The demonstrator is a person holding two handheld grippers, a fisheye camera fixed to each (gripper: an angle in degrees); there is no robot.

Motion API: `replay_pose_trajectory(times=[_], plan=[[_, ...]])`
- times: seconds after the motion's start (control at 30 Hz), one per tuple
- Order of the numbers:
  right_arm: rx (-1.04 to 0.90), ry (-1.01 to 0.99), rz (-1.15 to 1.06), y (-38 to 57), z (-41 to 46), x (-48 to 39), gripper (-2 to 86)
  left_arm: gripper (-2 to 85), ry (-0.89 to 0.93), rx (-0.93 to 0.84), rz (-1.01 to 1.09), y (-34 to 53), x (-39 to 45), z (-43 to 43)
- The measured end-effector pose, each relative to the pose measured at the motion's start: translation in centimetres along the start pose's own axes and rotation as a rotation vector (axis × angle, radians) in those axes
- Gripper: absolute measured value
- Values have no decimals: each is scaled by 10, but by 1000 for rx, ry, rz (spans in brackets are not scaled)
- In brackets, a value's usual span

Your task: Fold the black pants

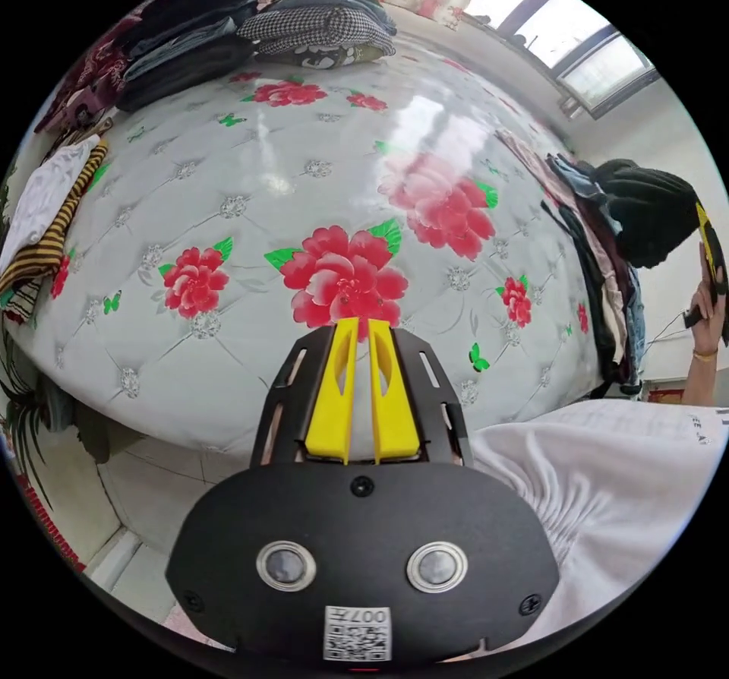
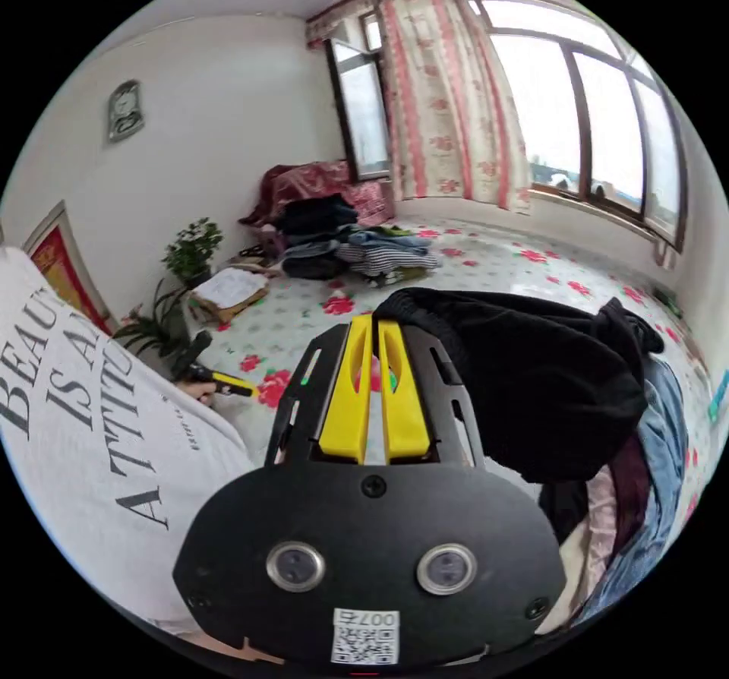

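The black pants (image 2: 547,383) are bunched and lifted over a heap of clothes (image 2: 645,474) at the bed's edge. My right gripper (image 2: 373,323) is shut, and its jaw tips pinch the ribbed edge of the pants. In the left gripper view the black pants (image 1: 645,208) hang at the far right beside the right gripper (image 1: 710,250), which a hand (image 1: 706,314) holds. My left gripper (image 1: 363,323) is shut on nothing and hovers over the bed's near edge, pointing at a red flower. The right gripper view also catches the left gripper (image 2: 220,383) low beside a person's white shirt.
The bed (image 1: 250,200) has a glossy white cover with red flowers. Folded clothes (image 1: 250,33) are stacked at its far side, and striped and white garments (image 1: 45,216) lie on its left edge. A person's white shirt (image 1: 607,474) is close by. Potted plants (image 2: 190,254) stand near the wall.
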State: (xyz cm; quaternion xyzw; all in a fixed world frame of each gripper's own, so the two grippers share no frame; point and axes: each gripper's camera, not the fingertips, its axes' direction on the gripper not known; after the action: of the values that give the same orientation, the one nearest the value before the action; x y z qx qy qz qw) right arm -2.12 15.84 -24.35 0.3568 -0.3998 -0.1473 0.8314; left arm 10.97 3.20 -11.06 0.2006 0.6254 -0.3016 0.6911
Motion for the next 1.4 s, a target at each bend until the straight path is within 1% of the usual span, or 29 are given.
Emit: replay_pose_trajectory(times=[0.07, 0.1, 0.13, 0.17, 0.2, 0.23, 0.27, 0.3, 0.37, 0.43, 0.47, 0.53, 0.63, 0.7, 0.8, 0.83, 0.93, 1.1, 1.2, 1.27, 1.3, 1.37, 1.4], plan=[[-60, -386, -101, -12, 72, -71, 1, 26, 24, 52, -14, 8, -18, -20], [-85, -459, -107, -13, 90, -86, 1, 31, 24, 64, -23, 10, -24, -25], [-157, -546, -108, -14, 124, -113, 4, 38, 25, 90, -50, 16, -39, -35], [-258, -581, -140, -15, 153, -136, 9, 41, 30, 115, -90, 22, -56, -45], [-315, -569, -177, -17, 165, -145, 12, 43, 33, 126, -112, 26, -66, -49], [-406, -489, -221, -18, 184, -156, 18, 47, 37, 148, -158, 36, -87, -60], [-423, -425, -236, -18, 193, -156, 23, 51, 32, 171, -198, 47, -107, -69], [-410, -406, -225, -18, 195, -152, 25, 53, 26, 182, -216, 53, -116, -74], [-375, -372, -82, -18, 203, -122, 34, 69, -12, 198, -273, 76, -151, -90], [-382, -350, 60, -14, 212, -94, 41, 81, -20, 193, -276, 88, -169, -100], [-380, -320, 131, -10, 216, -78, 45, 88, -26, 186, -257, 93, -174, -106], [-381, -243, 201, -7, 222, -59, 49, 95, -56, 181, -216, 93, -175, -113], [-400, -132, 249, -15, 238, -37, 54, 109, -130, 167, -116, 78, -169, -113], [-417, -102, 266, -29, 252, -24, 57, 117, -141, 156, -51, 60, -164, -103], [-405, -47, 284, -63, 278, -2, 61, 138, -121, 83, 53, 24, -156, -77], [-396, -26, 288, -80, 290, 8, 63, 148, -128, 34, 85, 10, -155, -64], [-384, 10, 299, -122, 327, 34, 67, 145, -204, -87, 118, -19, -165, -27], [-429, 37, 272, -190, 408, 78, 68, 115, -231, -98, 202, -39, -186, -25], [-500, 77, 252, -219, 466, 109, 67, 81, -143, -84, 178, -40, -214, -35], [-593, 135, 255, -225, 511, 134, 63, 58, 8, -74, 86, -42, -246, -48], [-626, 142, 259, -223, 522, 140, 61, 55, 46, -67, 59, -42, -255, -51], [-826, 114, 284, -203, 563, 158, 43, 48, 156, -1, -24, -41, -287, -72], [-778, 144, 257, -205, 559, 158, 36, 48, 168, 20, -41, -41, -294, -78]])
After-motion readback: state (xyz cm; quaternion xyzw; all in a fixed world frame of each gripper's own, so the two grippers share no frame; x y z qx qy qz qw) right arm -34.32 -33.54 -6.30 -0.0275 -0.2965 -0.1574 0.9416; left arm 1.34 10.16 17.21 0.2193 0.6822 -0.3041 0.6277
